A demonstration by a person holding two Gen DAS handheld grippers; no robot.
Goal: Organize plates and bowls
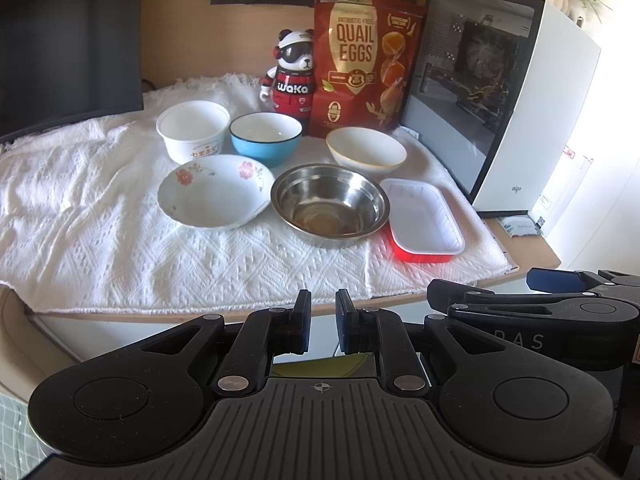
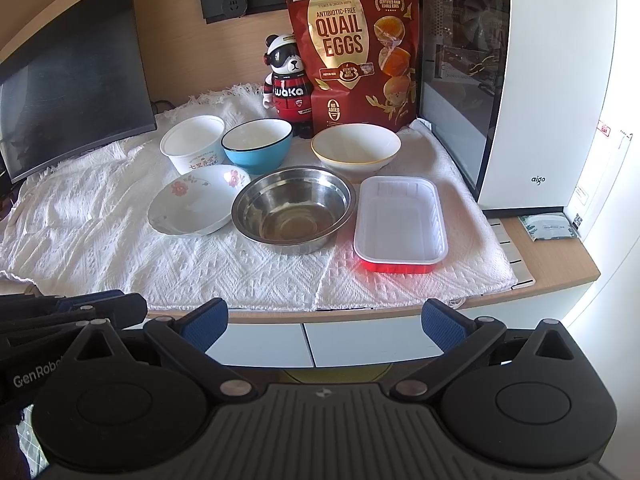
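No dish has been lifted or nested yet, so the task is judged to be at its opening step, with both tools held back in front of the counter edge. On the white knitted cloth six vessels are laid out in two rows: at the back, a white paper tub with red lettering, a blue enamel bowl with a white inside just beside it, and a white bowl with a yellow rim apart towards 1 o'clock; at the front, a shallow white flowered bowl, a round stainless steel bowl touching or nearly touching it, and a rectangular red tray with a white lining at 3 o'clock of the steel bowl. The left gripper is seen with its jaws nearly closed, only a narrow gap left, and nothing is held. The right gripper has its jaws spread wide and is likewise empty, touching nothing. The next move is judged to call for an advance towards 12 o'clock to a bowl rim, probably a front-row piece, with the left jaws first opened should that tool be used. A thin rim would need to be pinched squarely, since the steel bowl is likely to be slippery.
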